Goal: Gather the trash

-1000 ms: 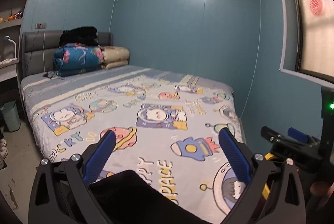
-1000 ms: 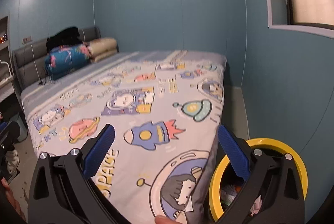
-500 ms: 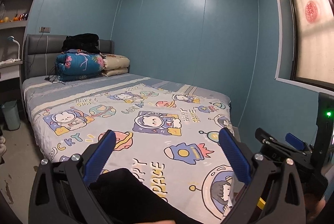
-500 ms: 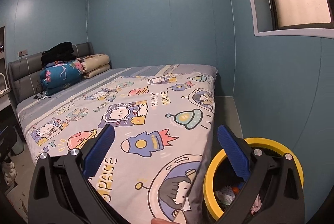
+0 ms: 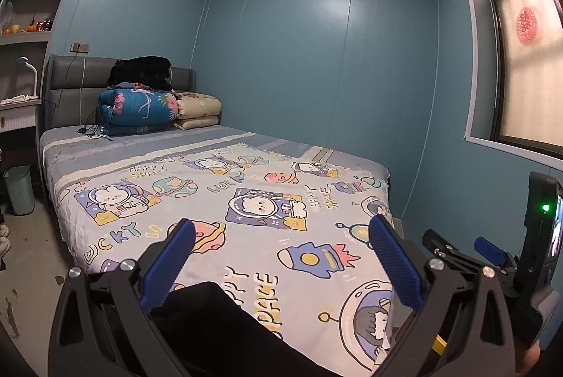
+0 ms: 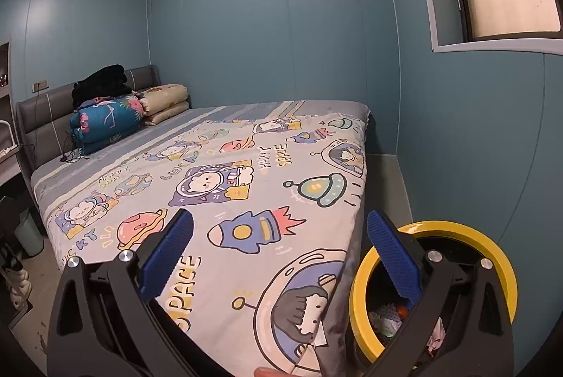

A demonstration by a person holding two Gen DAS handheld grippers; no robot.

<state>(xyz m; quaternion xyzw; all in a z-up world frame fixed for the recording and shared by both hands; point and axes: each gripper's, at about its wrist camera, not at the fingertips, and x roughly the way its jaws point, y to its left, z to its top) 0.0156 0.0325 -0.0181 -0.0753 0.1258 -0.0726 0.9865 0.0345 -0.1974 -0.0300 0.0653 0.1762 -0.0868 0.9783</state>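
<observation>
Two bins show in the room, and the nearer one, a black trash can with a yellow rim [image 6: 436, 229], stands on the floor just beside the foot corner of the bed [image 6: 246, 187], between the mattress and the blue wall; crumpled wrappers and paper scraps [image 6: 387, 320] lie in its bottom, so some trash looks collected already. Both claws are spread wide and hold nothing: the right claw [image 6: 279, 254] hangs above the foot of the bed with its right finger over the can's rim, and the left claw [image 5: 281, 257] hovers over the same cartoon space-print sheet, a dark cloth-like shape [image 5: 218, 324] lying low between its arms that I cannot identify. No loose litter is visible on the sheet, so the step in hand seems to be a search; doing it well likely means sweeping both cameras slowly across the sheet and down to the bare floor [image 5: 31, 257] at the left of the bed, keeping the fingers apart until a piece sits squarely between them. Far off on that left side a pale green wastebasket [image 5: 19, 189] stands on the floor by the headboard, its contents hidden. Folded quilts [image 5: 140, 111] are stacked at the head.
</observation>
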